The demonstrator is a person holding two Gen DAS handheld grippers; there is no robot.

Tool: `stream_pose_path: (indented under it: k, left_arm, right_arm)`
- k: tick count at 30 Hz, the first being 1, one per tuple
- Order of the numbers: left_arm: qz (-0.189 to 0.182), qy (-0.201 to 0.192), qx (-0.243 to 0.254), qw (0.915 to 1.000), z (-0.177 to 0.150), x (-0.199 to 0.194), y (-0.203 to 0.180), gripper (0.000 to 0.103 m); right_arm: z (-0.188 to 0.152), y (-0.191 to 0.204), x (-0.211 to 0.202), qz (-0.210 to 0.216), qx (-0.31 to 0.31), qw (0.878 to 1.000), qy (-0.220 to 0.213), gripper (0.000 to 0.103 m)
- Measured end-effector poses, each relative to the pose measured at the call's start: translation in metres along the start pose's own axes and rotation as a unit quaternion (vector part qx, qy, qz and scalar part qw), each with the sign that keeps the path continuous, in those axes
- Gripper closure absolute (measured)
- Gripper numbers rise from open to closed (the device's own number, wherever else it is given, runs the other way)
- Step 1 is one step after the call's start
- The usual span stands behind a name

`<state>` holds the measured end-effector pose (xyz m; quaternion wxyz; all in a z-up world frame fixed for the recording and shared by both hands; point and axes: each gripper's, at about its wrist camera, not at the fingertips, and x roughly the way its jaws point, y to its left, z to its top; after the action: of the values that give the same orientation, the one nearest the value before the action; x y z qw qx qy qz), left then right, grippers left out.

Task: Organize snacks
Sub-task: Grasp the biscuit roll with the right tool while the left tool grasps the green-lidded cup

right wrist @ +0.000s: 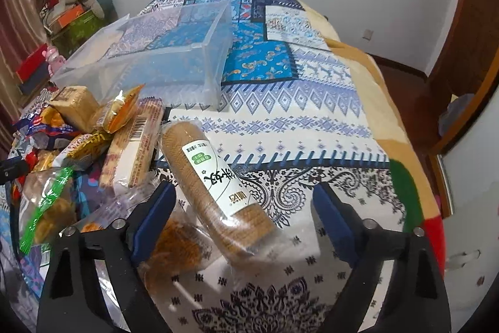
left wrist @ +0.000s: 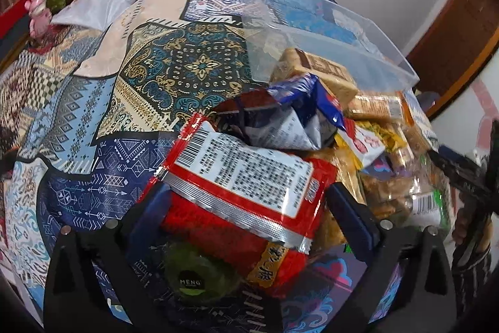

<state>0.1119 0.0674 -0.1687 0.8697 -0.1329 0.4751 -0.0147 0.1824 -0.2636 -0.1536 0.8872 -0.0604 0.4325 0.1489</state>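
Left gripper jaws apart, right gripper seemingly likewise

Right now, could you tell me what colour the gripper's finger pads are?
Dark blue pads, clearest in the right wrist view.

we see our right gripper with jaws apart over a clear-wrapped biscuit roll on the patterned cloth; a snack pile lies left, and a clear plastic bin sits beyond it.

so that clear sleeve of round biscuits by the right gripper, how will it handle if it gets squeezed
The biscuit sleeve is a long cylinder lying on cloth, so a push would probably roll it. Its clear film looks slippery, and the stacked biscuits would likely crack under a hard squeeze.
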Motion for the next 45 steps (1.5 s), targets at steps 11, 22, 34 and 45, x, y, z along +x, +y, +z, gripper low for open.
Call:
stream_pose_path:
  k: [11, 22, 34, 45]
  left_arm:
    - [-0.005, 0.003, 0.006, 1.0, 0.005, 0.008, 0.002, 0.0]
    - [-0.011, -0.002, -0.005, 0.9999, 0.009, 0.012, 0.009, 0.001]
    - [0.01, -0.031, 0.001, 0.9995, 0.0, -0.043, 0.012, 0.004]
    - [0.046, 0.01, 0.005, 0.9989, -0.04, -0.03, 0.029, 0.024]
  right_arm:
    - [0.002, 0.001, 0.016, 0.019, 0.003, 1.0, 0.018, 0.02]
    - [0.009, 0.012, 0.025, 0.036, -0.017, 0.999, 0.027, 0.054]
    - [-0.004, 0.01, 0.012, 0.036, -0.012, 0.999, 0.021, 0.062]
    - [-0.018, 0.001, -0.003, 0.038, 0.001, 0.999, 0.026, 0.068]
